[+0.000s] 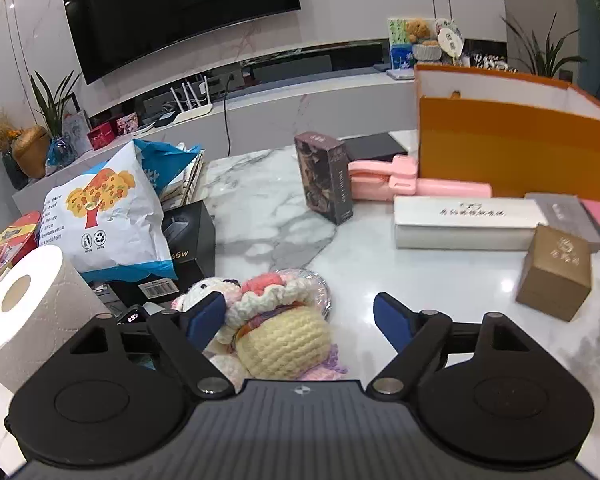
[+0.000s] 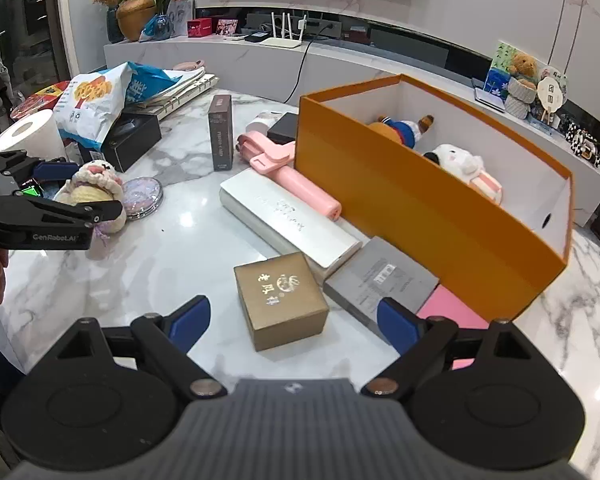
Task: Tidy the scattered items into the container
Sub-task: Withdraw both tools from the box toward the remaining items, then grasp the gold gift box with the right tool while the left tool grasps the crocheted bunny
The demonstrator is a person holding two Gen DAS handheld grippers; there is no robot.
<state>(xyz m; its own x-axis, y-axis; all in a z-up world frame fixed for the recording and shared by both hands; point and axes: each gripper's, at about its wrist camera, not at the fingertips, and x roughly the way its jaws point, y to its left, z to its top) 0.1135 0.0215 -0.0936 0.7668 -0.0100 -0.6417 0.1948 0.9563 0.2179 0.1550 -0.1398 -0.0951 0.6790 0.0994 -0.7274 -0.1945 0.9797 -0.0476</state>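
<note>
Left hand-held gripper (image 1: 300, 320) is standing with jaws spread wide, nothing pressed by either blue pad. One crocheted doll (image 1: 280, 328) is lying between the fingers, nearer the left pad, with one clear round dish (image 2: 142, 196) sitting just behind it on the desk (image 1: 260, 208).

Right hand-held gripper (image 2: 294, 326) is also gaping wide and gripping nothing. One small gold cube box (image 2: 280, 304) is sitting on the marble between its fingers, clear of both pads.

Working outward across the desk:
- one long silver box (image 2: 288, 220), lying flat just beyond the gold cube
- one grey flat box (image 2: 380, 280), resting against the silver box's near end
- one pink flat item (image 2: 448, 308), partly tucked under the grey box
- one pink handled tool (image 2: 288, 176), lying between the silver box and the container
- one dark tall box (image 2: 221, 132), standing upright
- one black flat box (image 2: 282, 128) behind the pink tool

One orange container (image 2: 420, 216) is sitting open at the right of the desk. Two plush toys are lying inside: one blue-and-orange plush (image 2: 400, 128) and one white plush (image 2: 464, 168).

Left edge clutter: one paper roll (image 1: 28, 304), one white printed bag (image 1: 108, 216), one black carton (image 1: 192, 240) under the bag.
</note>
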